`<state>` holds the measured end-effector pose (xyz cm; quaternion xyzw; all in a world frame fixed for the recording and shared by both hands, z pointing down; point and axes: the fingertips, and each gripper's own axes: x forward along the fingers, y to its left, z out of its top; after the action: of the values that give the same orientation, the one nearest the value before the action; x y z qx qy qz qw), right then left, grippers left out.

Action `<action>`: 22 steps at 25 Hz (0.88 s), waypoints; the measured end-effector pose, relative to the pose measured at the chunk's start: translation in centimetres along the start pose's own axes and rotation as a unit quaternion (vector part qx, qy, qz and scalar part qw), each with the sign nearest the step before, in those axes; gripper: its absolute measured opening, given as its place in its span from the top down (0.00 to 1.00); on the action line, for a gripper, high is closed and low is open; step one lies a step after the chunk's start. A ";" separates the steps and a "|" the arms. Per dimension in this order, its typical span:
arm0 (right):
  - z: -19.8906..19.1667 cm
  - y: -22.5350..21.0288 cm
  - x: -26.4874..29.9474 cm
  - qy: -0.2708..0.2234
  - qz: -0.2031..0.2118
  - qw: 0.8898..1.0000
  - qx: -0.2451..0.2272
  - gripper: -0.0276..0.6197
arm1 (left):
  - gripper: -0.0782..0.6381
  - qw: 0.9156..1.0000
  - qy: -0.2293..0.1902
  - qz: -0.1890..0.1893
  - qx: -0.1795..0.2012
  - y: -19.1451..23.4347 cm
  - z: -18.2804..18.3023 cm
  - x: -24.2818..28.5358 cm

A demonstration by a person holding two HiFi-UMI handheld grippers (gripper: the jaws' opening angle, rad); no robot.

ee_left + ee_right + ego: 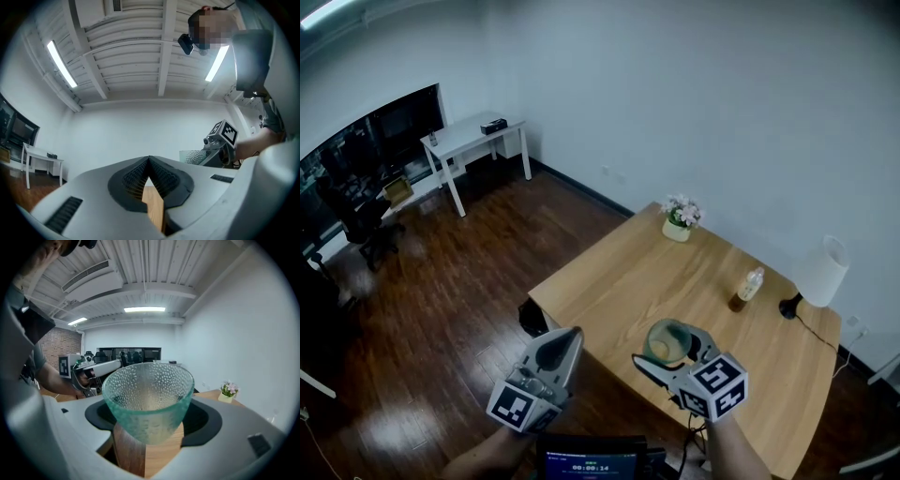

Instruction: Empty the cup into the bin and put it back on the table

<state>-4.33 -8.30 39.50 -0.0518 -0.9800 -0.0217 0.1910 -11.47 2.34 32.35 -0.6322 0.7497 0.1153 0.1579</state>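
A pebbled, greenish glass cup point(667, 340) point(147, 399) hangs over the near part of the wooden table point(628, 272). My right gripper point(672, 347) point(147, 425) is shut on it, one jaw on either side of its lower wall. The cup's mouth points away from the gripper, and I see nothing inside it. My left gripper point(563, 343) point(149, 161) is shut with nothing in it and hovers over the floor beside the table's near left edge. A dark bin-like object point(532, 317) stands on the floor at the table's left corner.
On the table's far side stand a small flower pot point(680, 217), a bottle point(748, 289) and a white-shaded lamp point(820, 274). A white desk point(473, 136) and an office chair point(366, 225) stand across the dark wood floor. A small screen point(591, 461) is below my hands.
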 end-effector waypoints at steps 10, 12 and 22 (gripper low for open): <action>2.6 3.4 8.1 -0.002 0.051 0.999 -0.003 0.36 | 0.89 0.999 -0.002 0.040 0.010 7.4 0.7 -3.1; 3.2 4.1 9.2 0.001 0.064 0.998 -0.012 0.36 | 0.89 0.999 -0.002 0.050 0.009 8.4 0.8 -3.6; 6.5 5.3 15.1 0.003 0.117 0.992 -0.046 0.36 | 0.89 0.996 -0.009 0.089 0.023 13.5 1.0 -4.3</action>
<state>-20.04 -1.21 39.32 -0.1746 -0.9646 -0.0441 0.1926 -23.99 9.03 32.71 -0.5584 0.8039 0.1172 0.1681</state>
